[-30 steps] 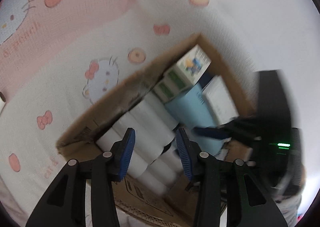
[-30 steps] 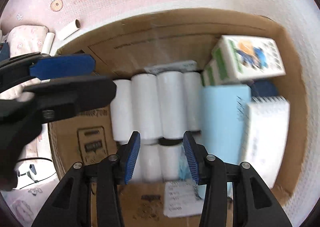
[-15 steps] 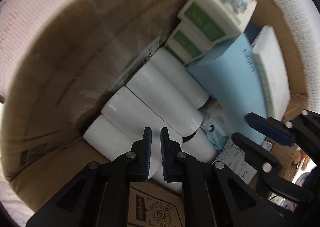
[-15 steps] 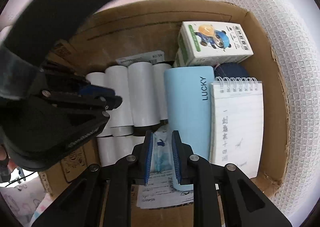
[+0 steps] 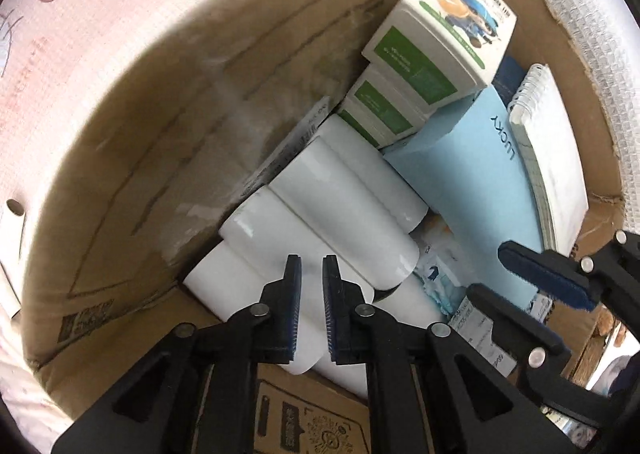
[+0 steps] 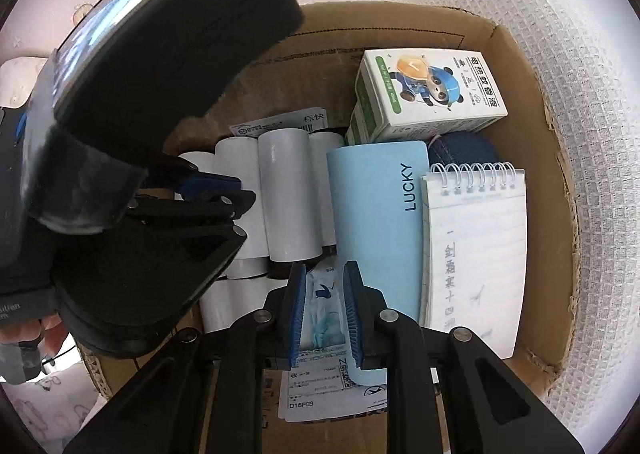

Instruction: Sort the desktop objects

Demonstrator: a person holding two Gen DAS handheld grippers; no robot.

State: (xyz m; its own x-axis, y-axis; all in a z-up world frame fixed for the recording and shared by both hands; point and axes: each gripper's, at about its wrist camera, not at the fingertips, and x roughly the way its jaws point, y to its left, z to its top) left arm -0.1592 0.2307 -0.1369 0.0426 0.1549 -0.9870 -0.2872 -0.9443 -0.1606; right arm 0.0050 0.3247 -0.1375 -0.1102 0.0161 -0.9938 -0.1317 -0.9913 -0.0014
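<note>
A cardboard box [image 6: 520, 66] holds several white paper rolls [image 6: 286, 194], a light blue LUCKY notebook [image 6: 380, 214], a spiral notepad [image 6: 476, 254], green-and-white panda cartons [image 6: 432, 94] and a blue-and-white packet [image 6: 322, 310]. My right gripper [image 6: 323, 318] hangs low in the box with its jaws narrowly apart, one on each side of the packet. My left gripper [image 5: 311, 310] is nearly shut and empty above the white rolls [image 5: 340, 222]. The right gripper's fingers [image 5: 540, 278] show at the right of the left wrist view.
The box sits on a pink and white Hello Kitty cloth [image 6: 580, 54]. A printed shipping label [image 6: 320, 382] lies on the box floor at the front. A dark blue object [image 6: 460, 150] lies behind the notepad. A cardboard tube [image 5: 12, 238] lies outside the box.
Both grippers moved down into the box and closed from wide open to narrow gaps. The right gripper's jaws now flank the blue-and-white packet.
</note>
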